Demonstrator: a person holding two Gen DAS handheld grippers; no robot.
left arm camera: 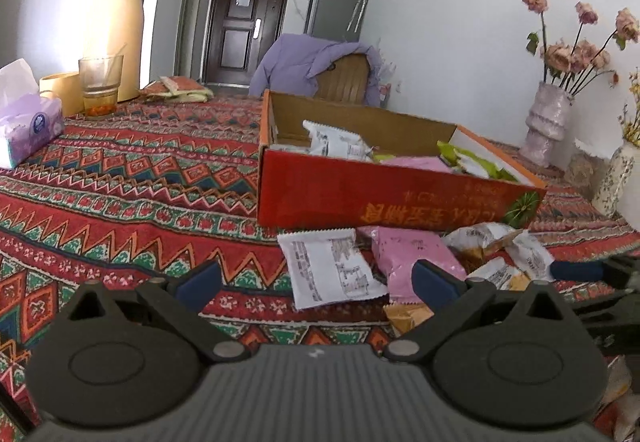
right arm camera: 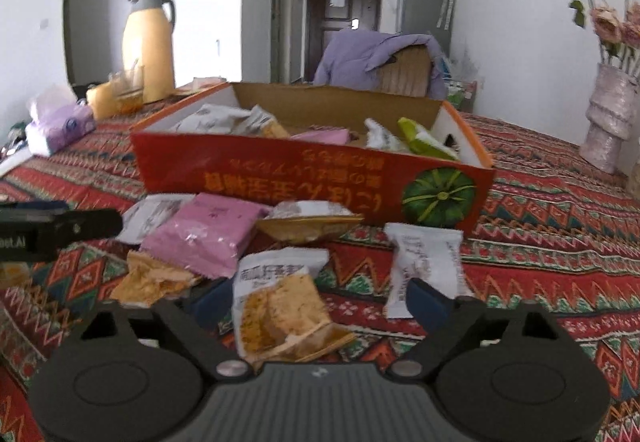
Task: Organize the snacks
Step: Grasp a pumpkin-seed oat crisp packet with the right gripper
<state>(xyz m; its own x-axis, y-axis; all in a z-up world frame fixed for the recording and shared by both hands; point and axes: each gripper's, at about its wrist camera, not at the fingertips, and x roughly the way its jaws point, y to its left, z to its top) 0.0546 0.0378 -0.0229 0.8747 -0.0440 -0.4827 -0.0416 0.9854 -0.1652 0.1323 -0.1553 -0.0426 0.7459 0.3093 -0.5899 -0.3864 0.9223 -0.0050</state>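
A red cardboard box (left arm camera: 340,194) (right arm camera: 260,178) stands on the patterned cloth and holds several snack packets. More packets lie loose in front of it. My left gripper (left arm camera: 316,278) is open over a white packet (left arm camera: 332,266), with a pink packet (left arm camera: 408,254) by its right finger. My right gripper (right arm camera: 320,300) is open around a white-and-orange cracker packet (right arm camera: 280,306) that lies nearer its left finger; no pad visibly presses on it. A white packet (right arm camera: 424,262) lies by its right finger and a pink packet (right arm camera: 200,234) to the left. Each gripper's finger shows at the edge of the other's view.
A yellow thermos (left arm camera: 116,26), a glass (left arm camera: 100,86) and a purple tissue pack (left arm camera: 28,126) stand at the far left. Vases with dried flowers (left arm camera: 548,122) line the right wall. Behind the table is a chair (left arm camera: 344,78) draped with a purple jacket.
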